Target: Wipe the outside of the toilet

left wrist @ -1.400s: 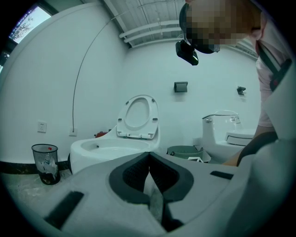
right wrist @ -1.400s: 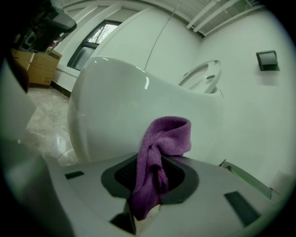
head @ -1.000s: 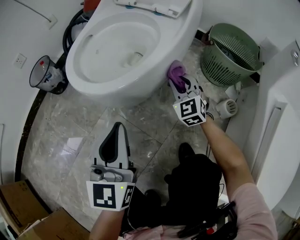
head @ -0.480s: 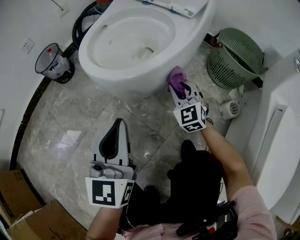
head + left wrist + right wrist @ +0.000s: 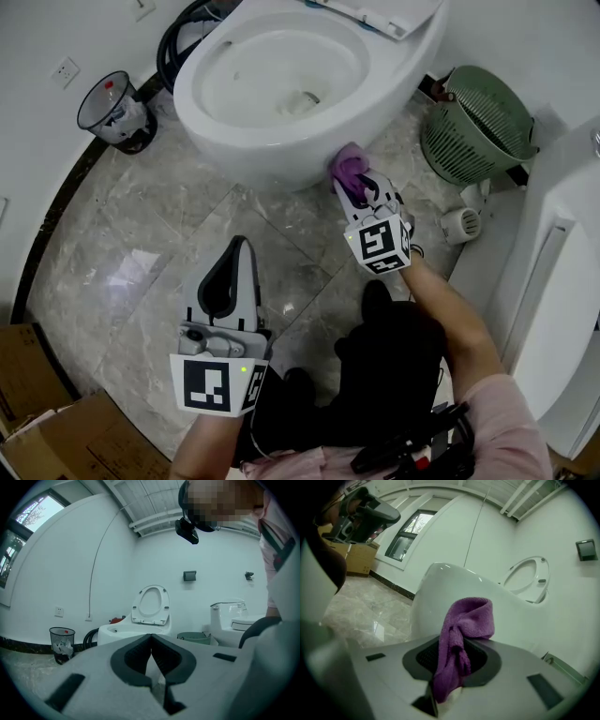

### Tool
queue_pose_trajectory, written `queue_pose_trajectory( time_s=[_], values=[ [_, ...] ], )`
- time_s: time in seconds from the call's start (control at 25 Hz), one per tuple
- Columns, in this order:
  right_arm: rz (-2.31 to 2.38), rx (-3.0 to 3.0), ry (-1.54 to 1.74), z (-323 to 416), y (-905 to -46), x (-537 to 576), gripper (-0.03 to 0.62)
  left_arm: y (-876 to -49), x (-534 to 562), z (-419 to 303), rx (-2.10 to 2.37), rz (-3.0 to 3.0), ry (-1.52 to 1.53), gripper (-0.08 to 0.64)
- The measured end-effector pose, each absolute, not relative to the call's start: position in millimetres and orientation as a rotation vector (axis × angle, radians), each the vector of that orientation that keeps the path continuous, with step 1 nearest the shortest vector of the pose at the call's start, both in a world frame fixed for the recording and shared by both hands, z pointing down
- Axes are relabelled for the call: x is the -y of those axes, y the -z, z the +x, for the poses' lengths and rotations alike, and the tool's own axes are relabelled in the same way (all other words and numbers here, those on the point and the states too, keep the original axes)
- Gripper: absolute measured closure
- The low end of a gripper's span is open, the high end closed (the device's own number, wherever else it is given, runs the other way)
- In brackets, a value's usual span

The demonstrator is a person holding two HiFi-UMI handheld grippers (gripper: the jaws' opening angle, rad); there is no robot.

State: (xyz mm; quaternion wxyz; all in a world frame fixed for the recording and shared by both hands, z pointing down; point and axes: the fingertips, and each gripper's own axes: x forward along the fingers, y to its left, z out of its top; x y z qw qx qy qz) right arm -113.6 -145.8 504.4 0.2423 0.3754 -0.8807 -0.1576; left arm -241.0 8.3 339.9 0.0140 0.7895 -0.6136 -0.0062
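We pinch the soft, limp cloth (image 5: 349,167) mid-fold in the right gripper (image 5: 359,183), at five o'clock on the toilet (image 5: 202,122); the left gripper (image 5: 237,248) has its jaws together, empty.

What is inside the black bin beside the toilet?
The black bin holds crumpled white rubbish, with something small and red near the rim. Anything under that rubbish is covered.

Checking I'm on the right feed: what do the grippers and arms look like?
Both the left gripper and right gripper have pale grey bodies with black-lined jaws, each carrying a white cube with black square markers. The right arm wears a pink sleeve.
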Motion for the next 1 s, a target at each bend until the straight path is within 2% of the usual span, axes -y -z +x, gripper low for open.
queue_pose_trajectory(
  time_s=[0.64,0.8,1.0],
  values=[
    [0.890,2.487,0.438,-172,-511,109,0.491,-344,-41,-274,1.988,2.393,0.009,0.552],
    [0.627,2.609,0.515,-223,-511,73,0.489,-345,-46,-277,2.008,2.379,-0.025,0.552],
    [0.342,2.786,0.632,-267,-470,29,0.485,-339,-48,-283,2.067,2.355,-0.057,0.552]
  ],
)
